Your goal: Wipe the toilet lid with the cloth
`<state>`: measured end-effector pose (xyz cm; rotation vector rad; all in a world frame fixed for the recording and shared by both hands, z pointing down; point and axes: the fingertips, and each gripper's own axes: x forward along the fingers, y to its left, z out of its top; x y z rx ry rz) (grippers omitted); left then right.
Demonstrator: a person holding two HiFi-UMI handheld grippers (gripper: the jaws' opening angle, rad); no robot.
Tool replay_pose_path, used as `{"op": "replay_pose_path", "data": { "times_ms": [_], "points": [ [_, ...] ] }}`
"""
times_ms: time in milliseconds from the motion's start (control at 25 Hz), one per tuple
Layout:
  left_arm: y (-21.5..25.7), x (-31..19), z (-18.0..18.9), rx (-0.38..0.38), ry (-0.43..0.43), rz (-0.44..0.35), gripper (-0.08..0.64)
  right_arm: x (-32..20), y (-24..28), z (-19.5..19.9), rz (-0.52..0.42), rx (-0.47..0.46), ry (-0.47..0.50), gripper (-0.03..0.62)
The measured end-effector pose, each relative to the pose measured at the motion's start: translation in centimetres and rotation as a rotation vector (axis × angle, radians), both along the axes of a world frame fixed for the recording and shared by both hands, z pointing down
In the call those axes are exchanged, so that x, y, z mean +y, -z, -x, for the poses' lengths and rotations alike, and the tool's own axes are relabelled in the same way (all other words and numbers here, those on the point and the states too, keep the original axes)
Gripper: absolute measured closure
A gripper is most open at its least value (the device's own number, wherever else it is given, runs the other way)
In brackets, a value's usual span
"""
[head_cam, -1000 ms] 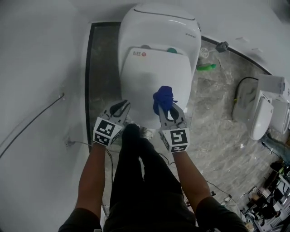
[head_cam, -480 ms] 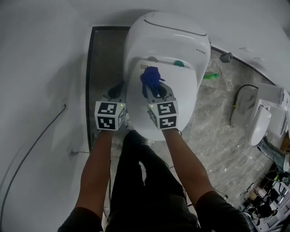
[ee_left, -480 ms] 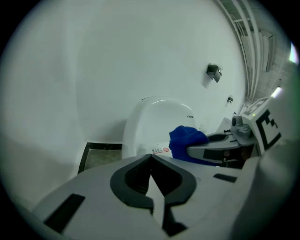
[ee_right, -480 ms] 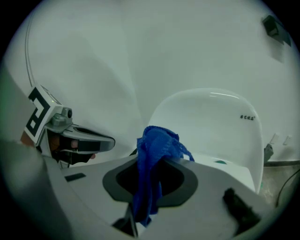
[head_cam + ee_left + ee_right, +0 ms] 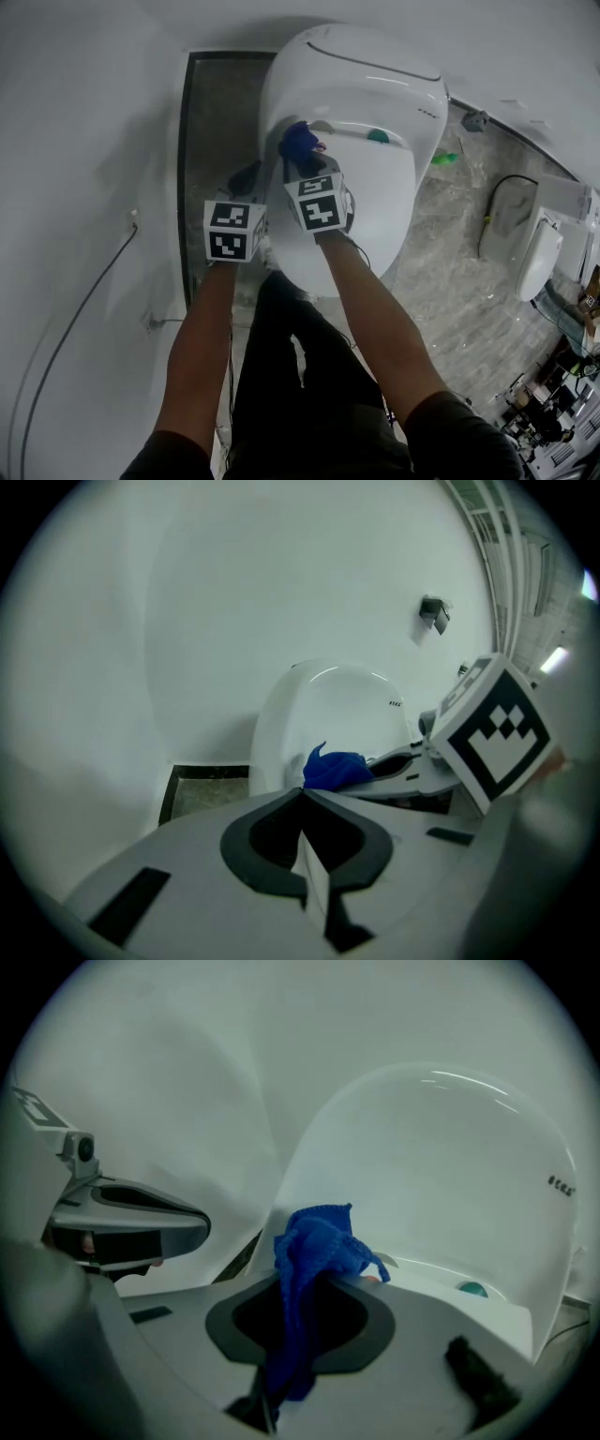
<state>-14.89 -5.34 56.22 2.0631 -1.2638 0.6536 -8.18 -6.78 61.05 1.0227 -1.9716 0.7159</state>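
Observation:
A white toilet with its lid down fills the middle of the head view. My right gripper is shut on a blue cloth and holds it at the lid's back left corner, by the hinge. In the right gripper view the blue cloth hangs bunched between the jaws in front of the white tank. My left gripper is shut with nothing in it, beside the toilet's left flank. The left gripper view shows the blue cloth just past its closed tips.
A dark tiled strip runs along the toilet's left side, next to a white wall. A loose toilet seat and a green object lie on the marbled floor to the right. A cable trails at the left.
Both grippers moved away from me along the toilet. The right one carried the blue cloth from the lid's front to its back left corner. The left gripper's jaws closed.

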Motion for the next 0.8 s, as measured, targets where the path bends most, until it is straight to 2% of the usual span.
{"op": "replay_pose_path", "data": {
  "times_ms": [200,400,800],
  "points": [
    [-1.0,0.2,-0.2,-0.019,-0.015,0.002,0.549,-0.3,-0.7,-0.9,0.023,0.022,-0.018,0.526],
    [-1.4,0.7,-1.5,0.014,-0.026,0.056,0.549,-0.2,-0.5,-1.9,0.016,0.013,0.000,0.526],
    [-2.1,1.5,-5.0,0.016,-0.073,0.110,0.549,-0.4,-0.2,-8.2,0.027,0.017,-0.065,0.526]
  ]
}}
